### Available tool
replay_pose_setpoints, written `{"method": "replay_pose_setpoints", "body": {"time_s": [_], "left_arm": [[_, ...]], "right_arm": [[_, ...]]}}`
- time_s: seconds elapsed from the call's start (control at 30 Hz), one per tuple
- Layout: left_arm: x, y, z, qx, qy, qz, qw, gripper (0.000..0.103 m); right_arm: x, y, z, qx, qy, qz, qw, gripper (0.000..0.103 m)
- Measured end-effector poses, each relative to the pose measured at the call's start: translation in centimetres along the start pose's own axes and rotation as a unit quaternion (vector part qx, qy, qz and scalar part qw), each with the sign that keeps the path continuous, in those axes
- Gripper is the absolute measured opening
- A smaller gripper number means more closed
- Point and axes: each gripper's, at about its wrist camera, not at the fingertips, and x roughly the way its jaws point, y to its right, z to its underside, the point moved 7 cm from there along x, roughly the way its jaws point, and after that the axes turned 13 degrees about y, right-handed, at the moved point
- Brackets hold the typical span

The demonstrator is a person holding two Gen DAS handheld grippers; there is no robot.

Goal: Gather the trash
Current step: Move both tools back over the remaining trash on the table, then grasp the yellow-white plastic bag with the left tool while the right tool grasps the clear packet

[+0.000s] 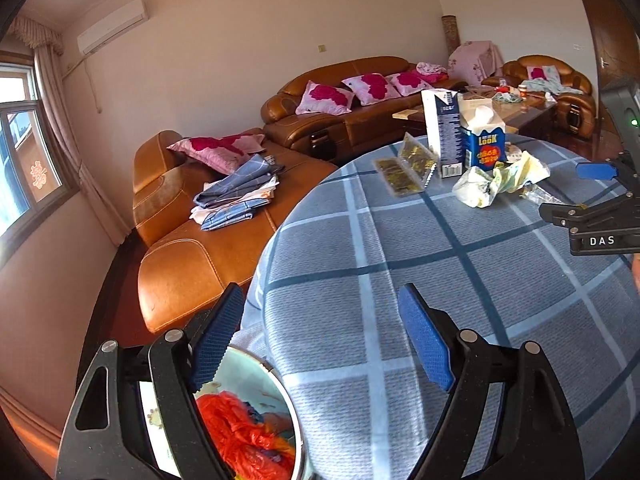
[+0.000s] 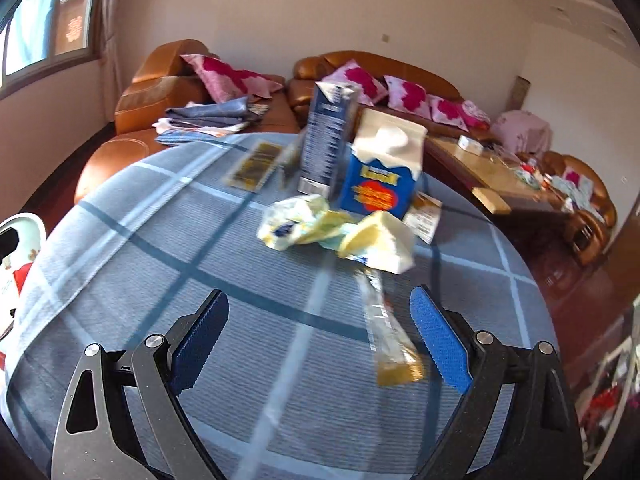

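Jaws of both grippers stood open and empty over the checked tablecloth [image 1: 400, 240].

Left gripper [image 1: 320, 340] hung above a bin [image 1: 276, 384] holding an orange bag [image 1: 240, 432]; right gripper [image 2: 320, 340] had a clear wrapper [image 2: 390, 340] lying between its fingers, ungripped. Beyond lay crumpled wrappers [image 2: 332, 232], a blue carton [image 2: 380, 184] and a tall carton [image 2: 326, 140], with a leather sofa [image 1: 224, 232] behind.

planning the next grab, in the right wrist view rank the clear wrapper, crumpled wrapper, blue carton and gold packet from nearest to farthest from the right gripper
1. clear wrapper, just ahead of the right gripper, toward its right finger
2. crumpled wrapper, mid-table
3. blue carton, upright behind it
4. gold packet, far left of the table
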Motion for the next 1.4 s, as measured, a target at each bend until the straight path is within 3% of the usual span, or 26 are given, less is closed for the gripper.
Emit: {"method": "replay_pose_setpoints", "body": {"time_s": [0.17,0.4,0.5,0.63,0.7,0.73,1.03,1.33,1.37,1.4], "left_arm": [[1.7,3.0,-1.3,0.014,0.0,0.025,0.9996,0.079],[4.3,6.5,-2.9,0.03,-0.001,0.054,0.9981,0.079],[5.3,7.8,-3.5,0.039,-0.004,0.066,0.9971,0.079],[6.6,9.5,-4.1,0.045,-0.01,0.083,0.9955,0.079],[7.2,10.5,-4.3,0.05,-0.013,0.092,0.9944,0.079],[7.4,10.9,-4.5,0.052,-0.013,0.095,0.994,0.079],[11.2,14.9,-5.3,0.07,-0.031,0.13,0.9885,0.079],[13.1,18.5,-5.3,0.087,-0.043,0.173,0.9801,0.079],[13.5,18.8,-5.0,0.092,-0.046,0.173,0.9796,0.077],[13.9,19.1,-4.7,0.095,-0.052,0.176,0.9785,0.069]], "right_arm": [[1.0,3.6,1.3,0.034,-0.029,0.019,0.999,0.09],[2.6,4.0,2.3,0.023,-0.066,0.01,0.997,0.089],[3.5,4.3,2.9,0.021,-0.089,0.007,0.996,0.083],[4.0,4.6,3.7,0.046,-0.111,-0.026,0.992,0.045],[3.7,4.6,3.7,0.056,-0.116,-0.043,0.991,0.03],[3.4,4.6,3.7,0.053,-0.116,-0.042,0.991,0.027],[2.4,6.3,4.1,0.091,-0.109,-0.042,0.989,0.02],[2.6,6.6,4.2,0.091,-0.108,-0.043,0.989,0.02],[2.6,6.6,4.2,0.093,-0.107,-0.045,0.989,0.021],[2.6,6.6,4.2,0.094,-0.107,-0.046,0.989,0.021]]}}
